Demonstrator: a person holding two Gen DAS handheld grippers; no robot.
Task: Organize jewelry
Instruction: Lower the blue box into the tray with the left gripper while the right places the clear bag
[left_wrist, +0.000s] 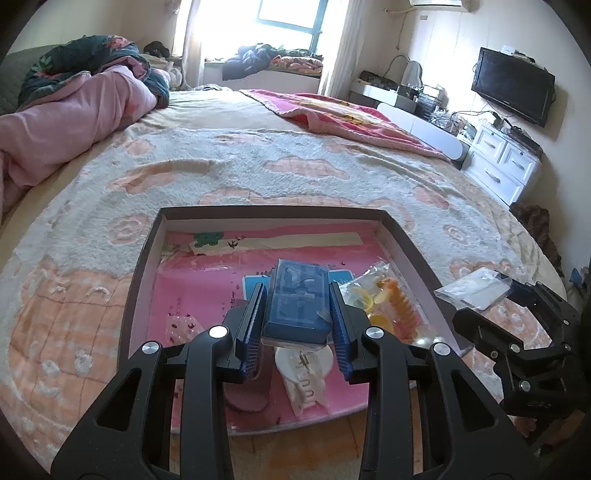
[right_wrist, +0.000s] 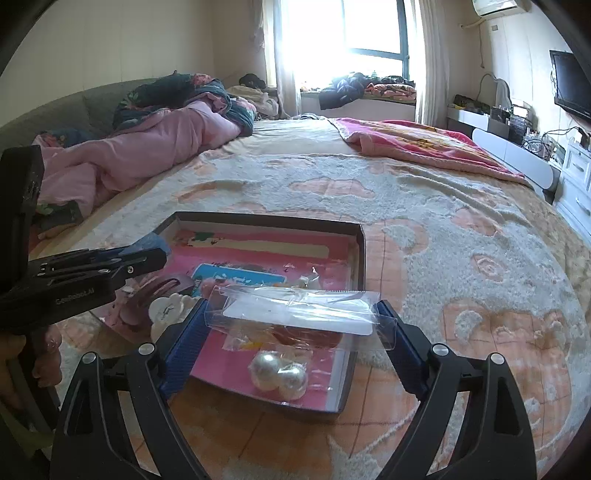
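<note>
Currently the blue case (left_wrist: 297, 302) is pinched between the left gripper (left_wrist: 298, 325) fingers and the clear packet (right_wrist: 299, 314) between the right gripper (right_wrist: 295, 332) fingers, both held above the tray (right_wrist: 360, 254), probably for sorting inside.

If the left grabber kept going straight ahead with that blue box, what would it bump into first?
Probably the pink floor of the tray, since the left gripper, shut on the blue box, tilts downward over it. If it travels flatter, the tray's far wall comes first. Depth is hard to judge.

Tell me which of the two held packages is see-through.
The flat clear plastic packet in the right gripper, with a white card inside. The left gripper holds an opaque-looking dark blue rectangular case instead.
</note>
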